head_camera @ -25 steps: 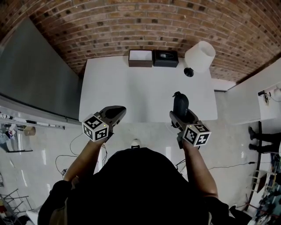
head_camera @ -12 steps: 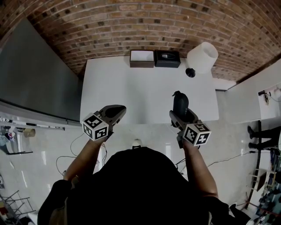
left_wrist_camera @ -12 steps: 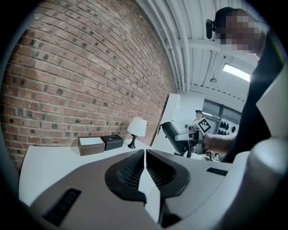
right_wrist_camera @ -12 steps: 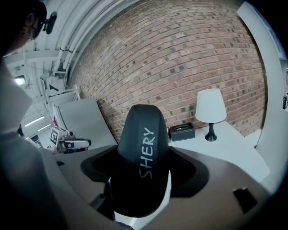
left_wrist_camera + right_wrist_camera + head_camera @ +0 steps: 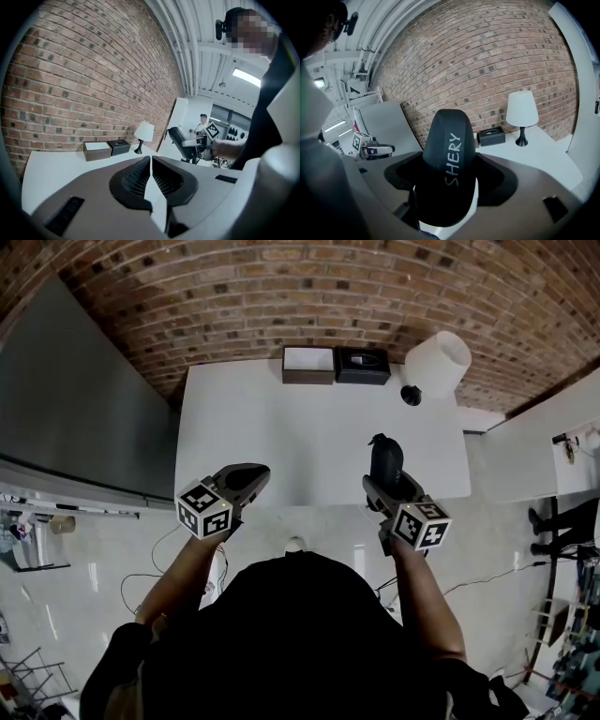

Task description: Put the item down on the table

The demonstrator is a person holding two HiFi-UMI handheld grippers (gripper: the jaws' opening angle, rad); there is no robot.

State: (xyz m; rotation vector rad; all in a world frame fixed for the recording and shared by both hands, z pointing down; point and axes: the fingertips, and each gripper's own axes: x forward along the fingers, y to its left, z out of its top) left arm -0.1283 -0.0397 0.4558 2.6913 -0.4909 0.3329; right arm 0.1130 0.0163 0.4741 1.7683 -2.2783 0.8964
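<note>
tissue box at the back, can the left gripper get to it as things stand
Probably yes: the left gripper is empty at the near edge, with only bare table between it and the black tissue box by the wall. Its shut jaws would need to open first.

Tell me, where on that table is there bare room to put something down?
Almost all of the table is bare: from the near edge up to the brown box and black box at the far edge. Only that far edge is crowded, with the lamp at its right corner.
</note>
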